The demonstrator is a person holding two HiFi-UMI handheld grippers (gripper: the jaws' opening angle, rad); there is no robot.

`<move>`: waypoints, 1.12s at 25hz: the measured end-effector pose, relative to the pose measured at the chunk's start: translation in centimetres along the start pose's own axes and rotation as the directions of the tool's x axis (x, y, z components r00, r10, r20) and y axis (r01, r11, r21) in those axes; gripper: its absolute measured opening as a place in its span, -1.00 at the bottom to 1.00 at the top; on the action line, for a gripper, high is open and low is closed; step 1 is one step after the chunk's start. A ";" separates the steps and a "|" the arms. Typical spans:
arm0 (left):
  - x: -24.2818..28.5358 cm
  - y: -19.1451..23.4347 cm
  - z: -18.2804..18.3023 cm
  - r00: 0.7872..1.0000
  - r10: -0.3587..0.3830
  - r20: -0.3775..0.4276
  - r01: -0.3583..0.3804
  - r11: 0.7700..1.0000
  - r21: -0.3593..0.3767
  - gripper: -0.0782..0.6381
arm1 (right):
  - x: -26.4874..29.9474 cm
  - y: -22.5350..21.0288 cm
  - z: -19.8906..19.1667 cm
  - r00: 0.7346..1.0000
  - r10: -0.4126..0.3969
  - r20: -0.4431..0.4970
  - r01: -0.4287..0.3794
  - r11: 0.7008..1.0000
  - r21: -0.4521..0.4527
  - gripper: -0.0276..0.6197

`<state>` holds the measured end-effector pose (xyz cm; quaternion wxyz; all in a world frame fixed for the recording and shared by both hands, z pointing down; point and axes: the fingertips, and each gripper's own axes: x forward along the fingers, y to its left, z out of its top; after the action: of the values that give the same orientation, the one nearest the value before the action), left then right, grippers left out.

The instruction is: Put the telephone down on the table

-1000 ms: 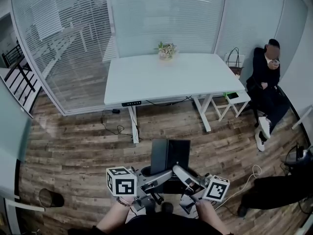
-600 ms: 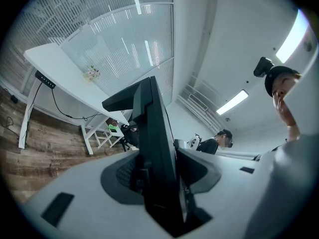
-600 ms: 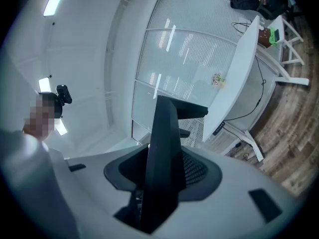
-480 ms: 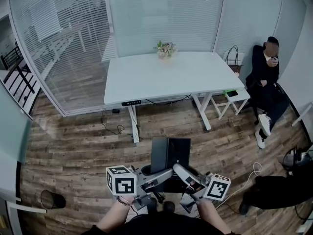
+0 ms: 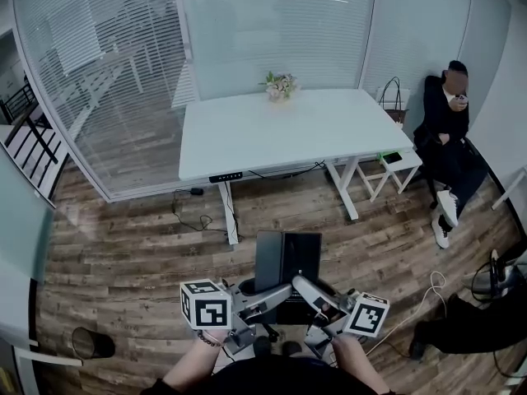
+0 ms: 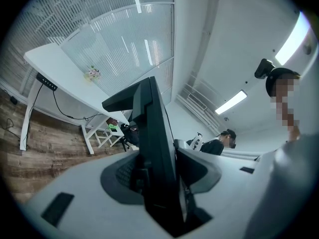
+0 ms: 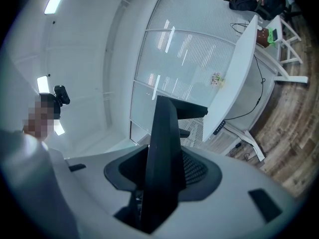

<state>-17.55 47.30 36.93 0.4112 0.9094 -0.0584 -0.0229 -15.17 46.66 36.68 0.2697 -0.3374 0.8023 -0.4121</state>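
- glass partition (image 5: 99, 81), far left: metal frame, slatted blinds behind it.
- wood-plank floor (image 5: 123, 245): brown and streaky. A black cable (image 5: 188, 219) lies loose near the worktop leg.
- left tongs (image 5: 276, 293): grey moulded jaws with a marker cube at the rear. They are clenched on the telephone's lower left, pads against its face.
- telephone (image 5: 286, 257): flat matte black rectangular slab. It is held upright on edge in the air over the floor, between both tongs and well apart from the worktop.
- right tongs (image 5: 306, 289): same grey build, clamped on the telephone's lower right.
- worktop (image 5: 247, 138): smooth white rectangle on white legs, with a dark control strip on the front edge. It stands beyond the telephone.
- flower pot (image 5: 280, 85): small, at the worktop's back edge.
- small white stool (image 5: 395, 164), right of the worktop, with something green on it.
- seated person (image 5: 449, 130) in dark clothes, far right by the wall.
- white cable (image 5: 432, 290) looped on the floor, lower right.
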 end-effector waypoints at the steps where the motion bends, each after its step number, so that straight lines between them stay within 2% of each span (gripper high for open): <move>1: -0.3 0.2 0.0 1.000 0.001 -0.001 -0.001 1.000 -0.001 -0.19 | 0.3 0.0 -0.2 1.000 0.004 0.001 -0.004 1.000 0.006 -0.38; 4: -1.0 0.6 0.1 1.000 0.002 -0.008 -0.002 1.000 0.001 -0.19 | 0.9 -0.1 -0.7 1.000 -0.002 0.004 0.002 1.000 -0.008 -0.38; 7: -1.6 0.7 0.3 1.000 -0.004 -0.017 0.004 1.000 0.006 -0.19 | 1.6 0.4 -1.2 1.000 0.018 0.024 -0.018 1.000 0.017 -0.38; 10: -1.7 0.9 0.2 1.000 -0.016 -0.026 0.016 1.000 0.002 -0.19 | 1.4 0.0 -1.2 1.000 -0.008 0.030 0.008 1.000 0.002 -0.38; 14: -1.1 1.0 -0.5 0.999 -0.035 -0.041 0.035 0.999 -0.017 -0.19 | 1.0 0.2 -1.4 0.999 -0.007 0.048 0.005 0.999 0.036 -0.39; 20: 0.2 1.3 -0.2 0.997 -0.056 -0.057 0.055 0.998 -0.014 -0.19 | 0.0 -1.4 -0.1 0.996 -0.062 0.060 0.064 0.998 -0.017 -0.39; 28: 2.4 2.6 1.1 0.998 -0.043 -0.044 0.042 0.999 -0.015 -0.19 | 0.5 -3.0 2.3 0.998 -0.052 0.046 0.052 0.999 -0.014 -0.39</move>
<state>-15.49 44.43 38.17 0.4181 0.9078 -0.0297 -0.0121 -12.90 43.89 37.99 0.2744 -0.3694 0.7900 -0.4052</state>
